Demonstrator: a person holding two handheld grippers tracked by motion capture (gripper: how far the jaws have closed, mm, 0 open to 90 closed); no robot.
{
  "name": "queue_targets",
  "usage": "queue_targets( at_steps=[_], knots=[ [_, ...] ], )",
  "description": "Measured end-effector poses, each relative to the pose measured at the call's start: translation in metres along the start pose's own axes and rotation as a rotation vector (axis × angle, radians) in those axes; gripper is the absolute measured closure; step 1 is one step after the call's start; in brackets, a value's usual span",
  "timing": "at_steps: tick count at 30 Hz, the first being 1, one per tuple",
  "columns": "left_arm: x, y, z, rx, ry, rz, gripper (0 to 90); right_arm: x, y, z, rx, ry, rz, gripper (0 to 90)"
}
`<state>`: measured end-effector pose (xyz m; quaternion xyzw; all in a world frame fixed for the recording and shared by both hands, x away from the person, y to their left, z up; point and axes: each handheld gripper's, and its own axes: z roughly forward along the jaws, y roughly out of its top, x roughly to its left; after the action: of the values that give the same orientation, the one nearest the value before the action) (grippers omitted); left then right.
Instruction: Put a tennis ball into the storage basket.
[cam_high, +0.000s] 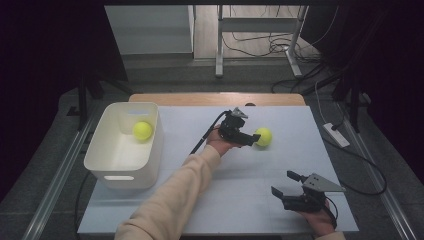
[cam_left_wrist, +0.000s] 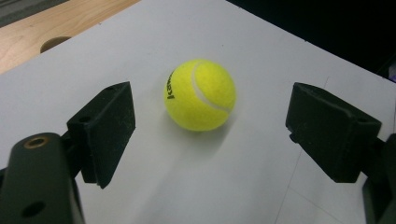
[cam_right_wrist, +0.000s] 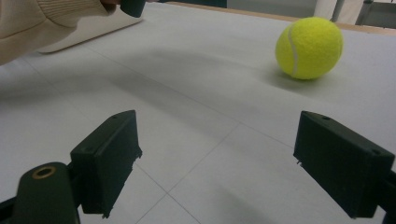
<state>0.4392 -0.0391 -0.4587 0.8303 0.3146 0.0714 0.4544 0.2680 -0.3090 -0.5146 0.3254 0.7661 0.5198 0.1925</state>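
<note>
A yellow tennis ball (cam_left_wrist: 200, 94) lay on the white bench (cam_left_wrist: 224, 182) just ahead of the left gripper (cam_left_wrist: 210, 135), centred between its spread jaws, untouched. The right gripper (cam_high: 289, 184) hovered well apart, jaws likewise apart.

A pale grey-white sheet covers the counter (cam_high: 280, 165), faint seam lines crossing it, and a strip of bare wood (cam_high: 215, 98) shows along the far edge. Grey floor (cam_high: 165, 75) surrounds it, with metal rails (cam_high: 57, 175) running down both sides. Beyond stands a white metal frame (cam_high: 257, 30) with loose black cables (cam_high: 270, 47) under it. A white power strip (cam_high: 336, 135) lies on the floor at right. Both sides of the room fall into deep shadow
</note>
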Motion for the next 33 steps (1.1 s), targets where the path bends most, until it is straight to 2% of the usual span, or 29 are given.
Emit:
queue_targets(
  at_steps=[8, 13, 33],
  knots=[
    [-0.001, 0.004, 0.012, 0.013, -0.003, 0.006, 17.1, 0.007, 0.000, 0.001, 0.012, -0.001, -0.014, 14.4],
    [-0.001, 0.007, 0.019, 0.023, 0.003, 0.020, 17.1, 0.006, -0.001, -0.002, 0.009, -0.012, -0.003, 14.4],
    [0.005, 0.008, 0.043, 0.064, 0.021, 0.012, 17.1, 0.004, 0.000, 0.002, 0.008, -0.002, -0.001, 14.4]
  ],
)
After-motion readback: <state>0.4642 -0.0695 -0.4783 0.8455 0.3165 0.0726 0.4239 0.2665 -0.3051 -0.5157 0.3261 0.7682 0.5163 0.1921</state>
